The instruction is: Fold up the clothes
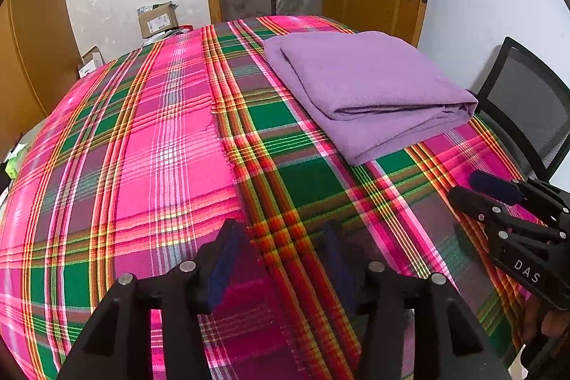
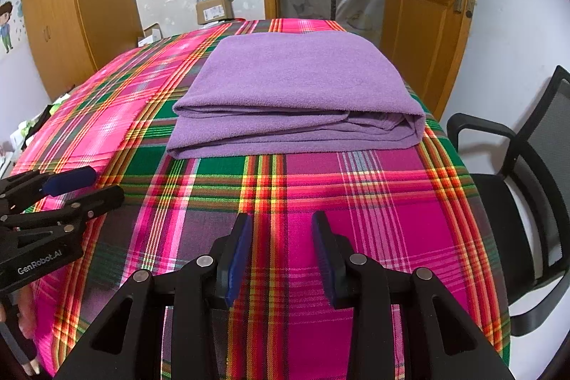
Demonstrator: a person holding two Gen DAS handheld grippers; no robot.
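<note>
A purple fleece cloth point(image 1: 359, 88) lies folded into a thick rectangle on the plaid-covered table point(image 1: 149, 145), at its far right part; in the right wrist view the purple cloth point(image 2: 292, 95) sits straight ahead, folded edges toward me. My left gripper point(image 1: 281, 234) hovers low over the plaid cover, jaws wide apart, nothing between them. My right gripper point(image 2: 281, 227) is open too, empty, short of the cloth's near edge. Each gripper shows in the other's view: the right gripper point(image 1: 473, 187) at the right side, the left gripper point(image 2: 96, 187) at the left side.
A black mesh office chair point(image 2: 527, 187) stands against the table's right side. Cardboard boxes point(image 1: 156, 20) sit beyond the far left edge. A wooden door point(image 2: 427, 6) and a plastic-covered doorway are behind the table. Small clutter point(image 2: 35, 123) lies off the left edge.
</note>
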